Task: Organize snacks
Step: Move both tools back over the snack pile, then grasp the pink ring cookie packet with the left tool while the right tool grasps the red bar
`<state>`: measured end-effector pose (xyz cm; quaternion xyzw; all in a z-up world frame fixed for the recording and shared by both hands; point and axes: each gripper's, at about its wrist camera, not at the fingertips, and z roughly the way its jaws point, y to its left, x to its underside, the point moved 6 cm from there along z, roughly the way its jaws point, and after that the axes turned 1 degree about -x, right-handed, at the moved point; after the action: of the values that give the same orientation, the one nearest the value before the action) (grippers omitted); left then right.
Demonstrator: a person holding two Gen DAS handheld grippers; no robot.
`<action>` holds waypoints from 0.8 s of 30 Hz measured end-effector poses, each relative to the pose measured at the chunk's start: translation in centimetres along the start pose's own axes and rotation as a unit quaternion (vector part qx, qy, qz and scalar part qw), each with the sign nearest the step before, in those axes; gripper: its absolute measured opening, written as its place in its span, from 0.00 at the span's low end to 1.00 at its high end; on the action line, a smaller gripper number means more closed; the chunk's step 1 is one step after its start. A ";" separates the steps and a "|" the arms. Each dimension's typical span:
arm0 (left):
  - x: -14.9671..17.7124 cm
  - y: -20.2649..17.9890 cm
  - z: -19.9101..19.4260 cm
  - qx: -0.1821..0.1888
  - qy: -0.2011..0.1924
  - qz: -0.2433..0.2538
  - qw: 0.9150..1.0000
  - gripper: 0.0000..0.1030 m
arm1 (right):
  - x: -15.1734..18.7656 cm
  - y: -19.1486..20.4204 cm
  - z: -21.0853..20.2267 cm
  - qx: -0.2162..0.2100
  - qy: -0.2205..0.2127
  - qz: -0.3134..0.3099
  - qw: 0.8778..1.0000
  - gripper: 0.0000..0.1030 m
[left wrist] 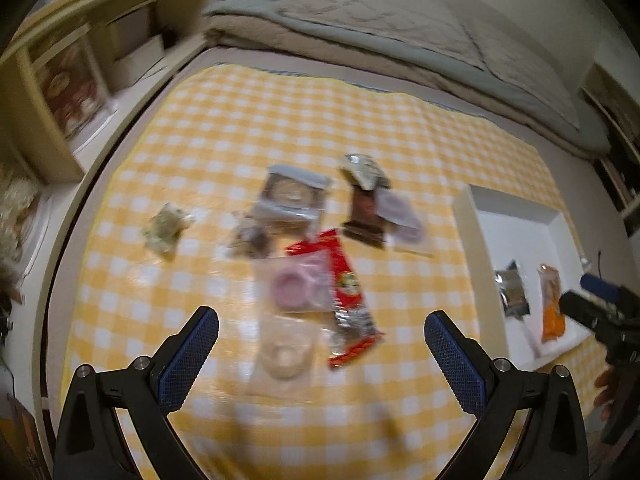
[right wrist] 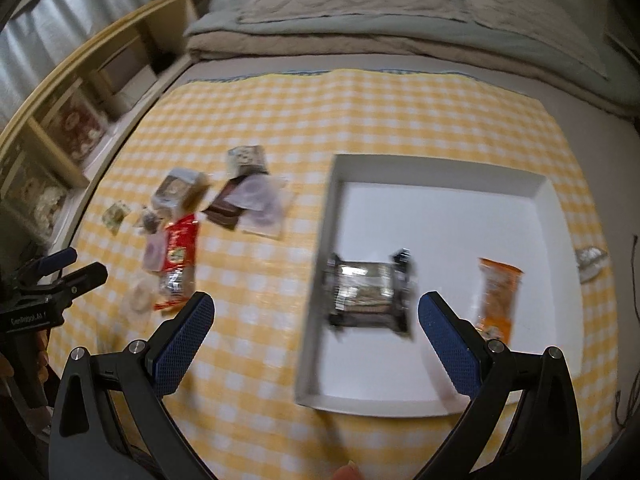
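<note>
Several snack packets lie in a loose pile on the yellow checked cloth [left wrist: 240,128]. In the left wrist view my left gripper [left wrist: 321,338] hangs open above them, over a red packet [left wrist: 346,280], a pink-ring packet [left wrist: 294,286] and a clear packet with a pale ring [left wrist: 285,354]. A brown bar [left wrist: 364,212] and a grey box [left wrist: 292,196] lie farther back. My right gripper [right wrist: 316,330] is open and empty above the white tray [right wrist: 320,240], which holds a dark foil packet [right wrist: 370,292] and an orange packet [right wrist: 496,300].
A wooden shelf unit [left wrist: 60,80] runs along the left side. Folded grey bedding [left wrist: 380,20] lies beyond the cloth's far edge. A small green packet [left wrist: 166,228] sits apart on the left. A crumpled silver wrapper [right wrist: 591,258] lies right of the tray. The other gripper [right wrist: 52,280] shows at the left edge.
</note>
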<state>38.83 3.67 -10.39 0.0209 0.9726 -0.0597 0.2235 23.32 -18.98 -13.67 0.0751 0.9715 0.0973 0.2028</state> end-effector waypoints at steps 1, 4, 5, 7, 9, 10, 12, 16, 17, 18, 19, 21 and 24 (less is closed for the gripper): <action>-0.1 0.8 0.0 0.000 0.002 -0.010 1.000 1.00 | -0.1 0.8 0.4 -0.006 0.002 -0.004 1.000 1.00; -0.6 2.6 0.4 0.002 0.009 -0.040 0.999 1.00 | -0.2 3.0 2.1 -0.027 0.024 -0.010 0.999 1.00; -0.8 3.0 0.6 0.003 0.011 -0.046 0.999 1.00 | -0.1 3.5 2.7 -0.032 0.035 -0.011 0.999 1.00; -1.2 3.9 1.1 0.008 0.015 -0.056 0.998 0.99 | 0.1 5.3 4.2 -0.056 0.053 -0.016 0.997 1.00; -1.5 4.3 1.8 0.011 0.024 -0.058 0.998 0.97 | 0.1 6.8 5.1 -0.071 0.060 -0.023 0.995 0.95; -1.5 4.5 2.2 0.013 0.029 -0.058 0.998 0.97 | 0.2 7.7 5.7 -0.080 0.066 -0.029 0.994 0.93; -1.7 4.5 3.3 0.014 0.041 -0.055 0.998 0.97 | 0.3 9.4 6.9 -0.100 0.078 -0.039 0.991 0.91; -2.2 3.9 5.7 0.022 0.063 -0.060 0.996 0.97 | 0.6 12.6 9.3 -0.114 0.088 -0.068 0.987 0.88; -2.4 3.7 6.4 0.021 0.068 -0.057 0.996 0.97 | 0.6 13.4 10.1 -0.115 0.089 -0.076 0.986 0.87; -2.5 3.5 7.2 0.019 0.072 -0.054 0.996 0.97 | 0.6 13.7 10.6 -0.116 0.092 -0.080 0.986 0.86; -2.7 3.4 7.8 0.016 0.076 -0.050 0.996 0.97 | 0.6 14.2 11.2 -0.116 0.095 -0.083 0.985 0.85; -2.9 3.2 9.2 0.010 0.085 -0.043 0.995 0.97 | 0.8 15.0 12.6 -0.118 0.102 -0.085 0.984 0.82; -3.1 3.0 11.2 0.011 0.102 -0.041 0.994 0.97 | 1.1 15.4 14.2 -0.121 0.111 -0.080 0.983 0.79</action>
<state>46.69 5.22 -19.38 -0.0106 0.9897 -0.0770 0.1205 29.76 -1.60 -23.43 -0.0389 0.9719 0.2052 0.1086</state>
